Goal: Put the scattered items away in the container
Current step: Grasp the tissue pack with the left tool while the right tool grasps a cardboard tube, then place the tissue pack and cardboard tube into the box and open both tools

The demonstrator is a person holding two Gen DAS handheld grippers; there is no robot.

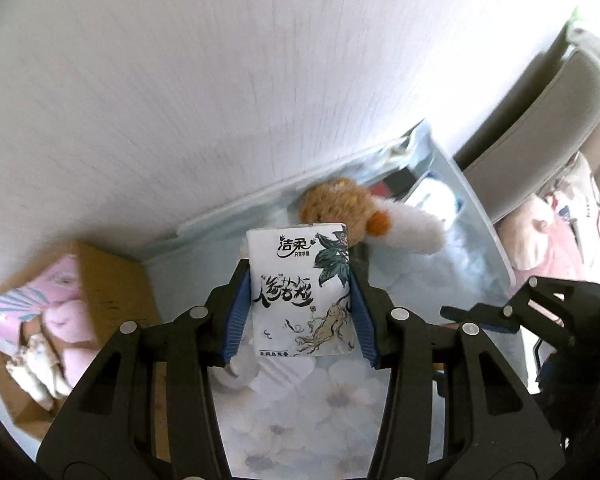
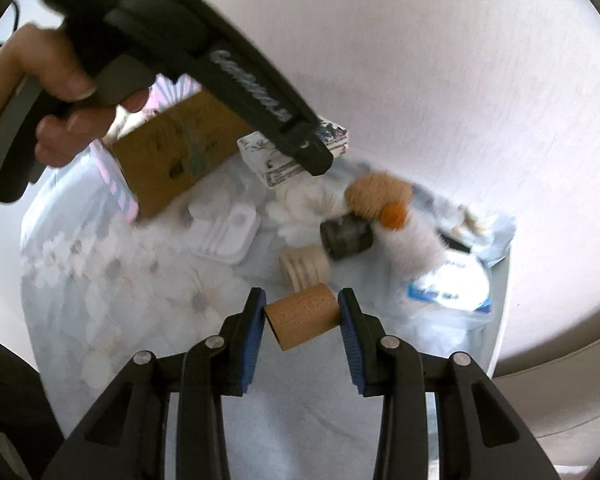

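Left tool (image 1: 298,300) clamps tissue pack (image 1: 300,292); right tool (image 2: 302,316) clamps wooden cylinder (image 2: 303,316).

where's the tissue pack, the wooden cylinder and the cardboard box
tissue pack (image 1: 300,292): left wrist view, middle of its printed front
wooden cylinder (image 2: 302,316): right wrist view, its curved side
cardboard box (image 1: 116,284): left wrist view, its brown side wall

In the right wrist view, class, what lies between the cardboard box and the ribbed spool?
A white plastic case lies on the floral cloth between the box and the spool.
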